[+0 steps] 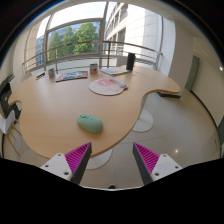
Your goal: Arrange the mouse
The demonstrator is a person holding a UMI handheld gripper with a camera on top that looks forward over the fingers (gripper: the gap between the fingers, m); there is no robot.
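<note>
Mouse: pale green mouse [90, 123], lying on the desk just ahead of the left finger, apart from both fingers, nothing touching it.
Desk: light wood desk [55, 105] with a curved, wavy front edge; its near edge runs just beyond the fingertips.
Gripper: gripper [111, 155] held above the near edge of the desk, fingers spread wide, nothing between them.
Pads: magenta ridged pads [77, 156] on the inner faces of both fingers, both bare.
Mouse mat: round, light-coloured mouse mat [107, 86] with a pinkish print, lying flat on the desk well beyond the mouse, toward the far side.
Far-side items: a flat bluish book or sheet [70, 75] lies to the left of the round mat; a small upright cup-like item [93, 68] stands behind the mat; a dark upright block [130, 62] stands to its right at the desk's far edge. What these are exactly cannot be told.
Right edge item: a thin dark object [168, 94] lies at the desk's right-hand end; too small to identify.
Chair: dark office chair [8, 100] at the left side of the desk.
Surroundings: large windows [75, 38] beyond the desk with green trees outside; a railing [100, 50] runs along behind the desk; pale floor [190, 125] shows to the right.
</note>
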